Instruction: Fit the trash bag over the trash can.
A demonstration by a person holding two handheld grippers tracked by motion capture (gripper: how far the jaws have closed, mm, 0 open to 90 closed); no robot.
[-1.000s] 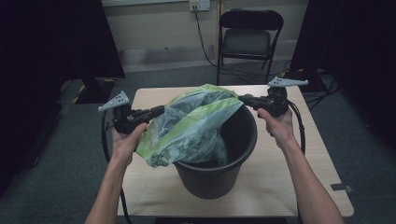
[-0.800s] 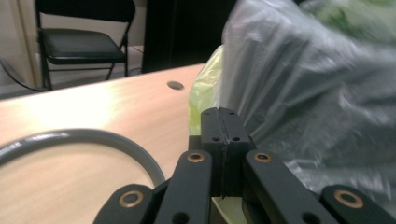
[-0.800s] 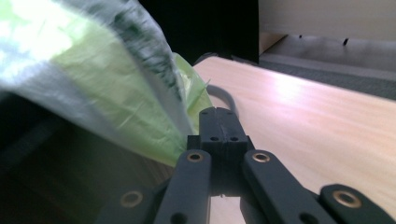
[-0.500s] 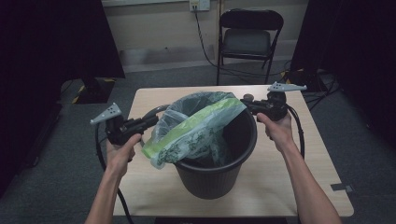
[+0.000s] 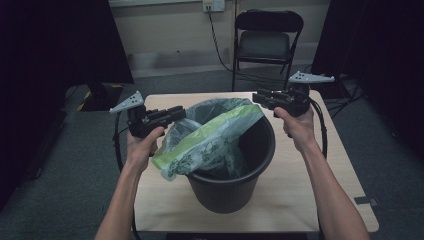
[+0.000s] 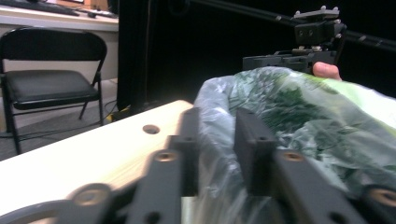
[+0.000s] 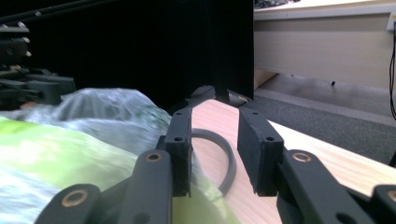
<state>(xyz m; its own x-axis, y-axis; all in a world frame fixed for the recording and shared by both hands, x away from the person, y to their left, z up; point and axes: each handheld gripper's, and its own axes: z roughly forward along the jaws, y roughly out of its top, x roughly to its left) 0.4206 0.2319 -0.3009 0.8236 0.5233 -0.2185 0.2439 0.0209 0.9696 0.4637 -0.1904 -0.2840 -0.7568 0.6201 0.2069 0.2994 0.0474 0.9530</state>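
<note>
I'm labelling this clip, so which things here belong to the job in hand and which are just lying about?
Job in hand:
- plastic bag
- black bin
- left gripper
- right gripper
- table

Lying about:
- folding chair
- wall socket
- floor cables

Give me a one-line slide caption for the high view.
Two handheld grippers flank a black bin on the table, its green-printed plastic bag draped over the rim.

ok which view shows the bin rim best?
High view: the black bin stands whole on the table, its rim an open arc beside the green bag. The right gripper view gives a short grey rim arc between the jaws. In the left gripper view the bag covers it.
</note>
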